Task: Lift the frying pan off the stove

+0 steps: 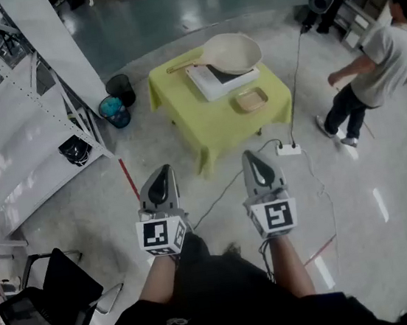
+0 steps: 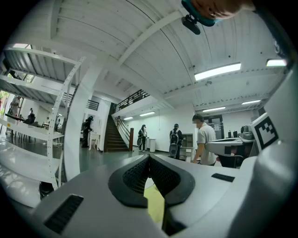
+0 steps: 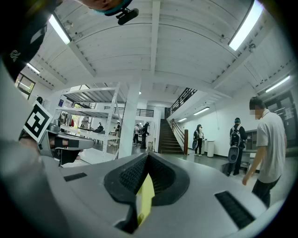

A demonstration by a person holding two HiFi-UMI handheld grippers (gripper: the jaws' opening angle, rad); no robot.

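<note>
A cream frying pan (image 1: 234, 52) rests on a flat white stove (image 1: 215, 84), its handle pointing left. The stove stands on a low table under a yellow cloth (image 1: 209, 124) in the head view's upper middle. Both grippers are held close to my body, well short of the table. My left gripper (image 1: 161, 169) is shut with nothing in it, and so is my right gripper (image 1: 253, 154). In the left gripper view the jaws (image 2: 149, 157) meet and only a sliver of yellow cloth (image 2: 156, 204) shows below them. The right gripper (image 3: 148, 155) looks the same, with a yellow strip (image 3: 145, 197).
A small wooden dish (image 1: 250, 100) lies on the cloth near the stove. A power strip (image 1: 289, 149) and cables trail on the floor before the table. Two bins (image 1: 116, 108) and a white shelving rack (image 1: 25, 107) stand left, a black chair (image 1: 44, 305) lower left. A person (image 1: 380, 60) walks at right.
</note>
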